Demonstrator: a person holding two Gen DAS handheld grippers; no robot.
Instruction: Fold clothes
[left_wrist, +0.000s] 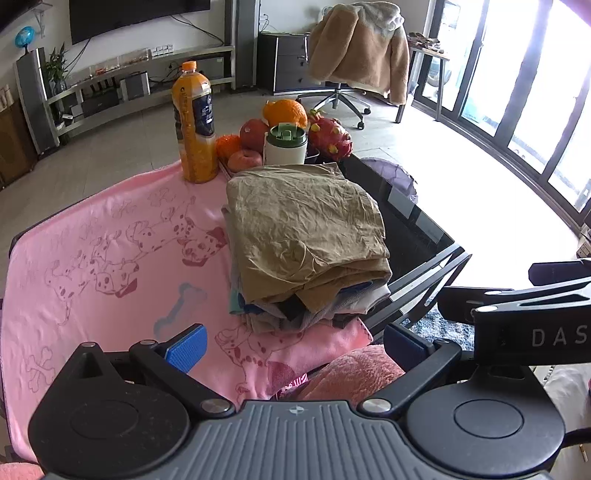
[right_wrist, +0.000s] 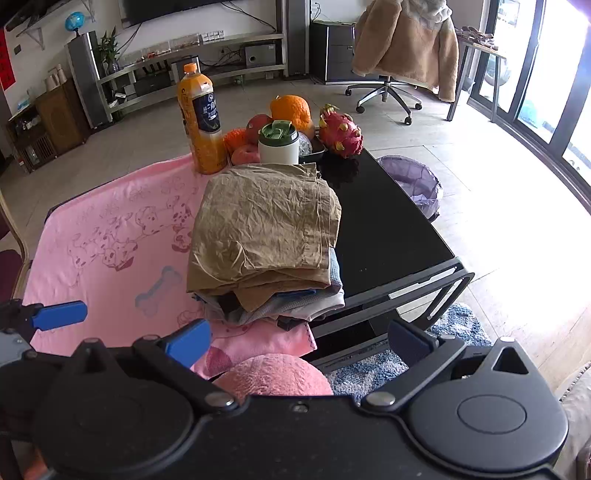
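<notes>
Right wrist view: a glossy black glass table (right_wrist: 388, 236) is half covered by a pink dog-print blanket (right_wrist: 110, 229); a stack of folded clothes topped by crumpled khaki fabric (right_wrist: 262, 225) is seen on the blanket's edge; both the left gripper (left_wrist: 291, 343) and right gripper (right_wrist: 299, 341) are spread, empty.

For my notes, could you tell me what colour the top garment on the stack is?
Khaki tan; the top garment shows best in the right wrist view.

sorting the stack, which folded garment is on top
The wrinkled khaki-tan folded garment tops the pile; the blue, grey and white pieces only peek from beneath it.
</notes>
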